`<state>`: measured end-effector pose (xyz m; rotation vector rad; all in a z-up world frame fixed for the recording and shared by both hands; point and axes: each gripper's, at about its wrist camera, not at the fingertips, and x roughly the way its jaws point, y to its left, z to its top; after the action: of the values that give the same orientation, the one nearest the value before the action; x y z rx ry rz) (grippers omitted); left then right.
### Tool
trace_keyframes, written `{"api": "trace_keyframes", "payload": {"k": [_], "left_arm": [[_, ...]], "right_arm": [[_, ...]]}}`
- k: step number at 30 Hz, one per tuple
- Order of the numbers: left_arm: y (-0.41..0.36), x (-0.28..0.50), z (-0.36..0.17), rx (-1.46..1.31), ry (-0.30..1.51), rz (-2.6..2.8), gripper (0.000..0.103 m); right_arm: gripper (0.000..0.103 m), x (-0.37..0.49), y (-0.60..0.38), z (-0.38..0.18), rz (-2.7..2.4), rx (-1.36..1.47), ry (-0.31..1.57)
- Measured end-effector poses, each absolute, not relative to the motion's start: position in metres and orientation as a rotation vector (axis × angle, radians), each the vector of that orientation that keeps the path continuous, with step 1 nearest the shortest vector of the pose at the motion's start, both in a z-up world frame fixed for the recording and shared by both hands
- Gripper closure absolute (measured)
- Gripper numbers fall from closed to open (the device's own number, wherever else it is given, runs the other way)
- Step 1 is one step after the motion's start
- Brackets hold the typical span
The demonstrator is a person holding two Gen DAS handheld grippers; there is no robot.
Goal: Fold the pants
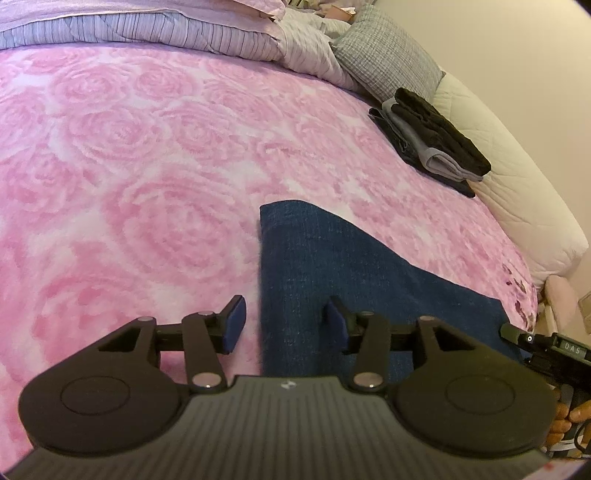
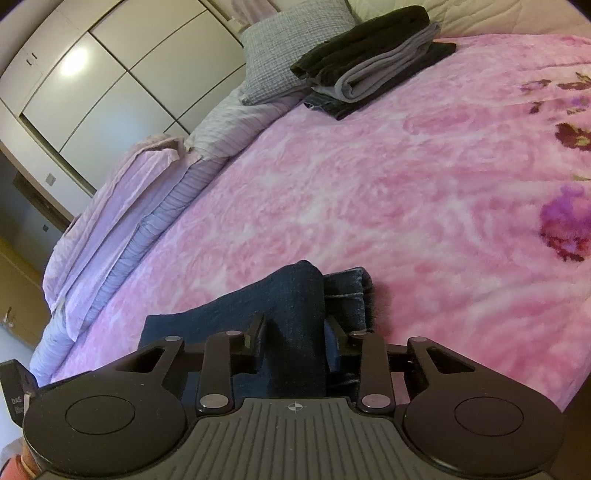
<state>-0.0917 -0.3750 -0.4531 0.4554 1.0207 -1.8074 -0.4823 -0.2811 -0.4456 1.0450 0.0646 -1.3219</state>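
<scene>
The dark blue jeans (image 1: pixel 325 266) lie folded at the near edge of the pink rose blanket (image 1: pixel 129 166), with wide bare blanket beyond them. The left gripper (image 1: pixel 284 325) stands open astride their straight left edge. The right gripper (image 2: pixel 295 341) pinches a raised fold of denim; 1 stack of folded clothes (image 2: pixel 369 62) sits well apart.

A bed with a pink rose blanket (image 1: pixel 147 155) carried it all: dark blue jeans (image 1: pixel 332 266) lay near its edge, a stack of folded clothes (image 1: pixel 432 136) further off, and a grey checked pillow (image 1: pixel 388 55) beside striped bedding (image 1: pixel 147 33).
</scene>
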Motion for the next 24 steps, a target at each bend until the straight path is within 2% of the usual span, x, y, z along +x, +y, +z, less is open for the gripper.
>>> {"api": "trace_keyframes", "payload": {"k": [7,10,13,16,18,19,20,24], "left_arm": [[-0.373,-0.101,-0.451,0.461,1.006,-1.822,0.061],[-0.371,-0.105,-0.449,0.467,0.986,-1.824,0.062],[-0.367,-0.114,-0.447,0.509,0.914,-1.834,0.063],[-0.362,-0.119,-0.446,0.568,0.858,-1.833,0.058],[-0.357,-0.105,-0.444,0.561,0.901,-1.830,0.050],[-0.353,-0.097,-0.444,0.562,0.905,-1.817,0.047],[-0.350,-0.091,-0.444,0.569,0.915,-1.810,0.043],[-0.348,-0.070,-0.461,0.530,1.138,-1.841,0.040]], "right_arm": [[0.087,-0.475,-0.278,-0.441,-1.334,0.993,0.094],[0.098,-0.470,-0.274,-0.435,-1.356,0.933,0.104],[0.096,-0.459,-0.271,-0.435,-1.421,0.861,0.188],[0.075,-0.481,-0.271,-0.446,-1.403,0.987,0.108],[0.054,-0.499,-0.254,-0.434,-1.403,1.023,0.042],[0.024,-0.506,-0.244,-0.429,-1.408,1.019,0.017],[0.012,-0.513,-0.237,-0.426,-1.383,1.033,-0.009],[0.013,-0.530,-0.249,-0.457,-1.157,1.262,-0.002]]}}
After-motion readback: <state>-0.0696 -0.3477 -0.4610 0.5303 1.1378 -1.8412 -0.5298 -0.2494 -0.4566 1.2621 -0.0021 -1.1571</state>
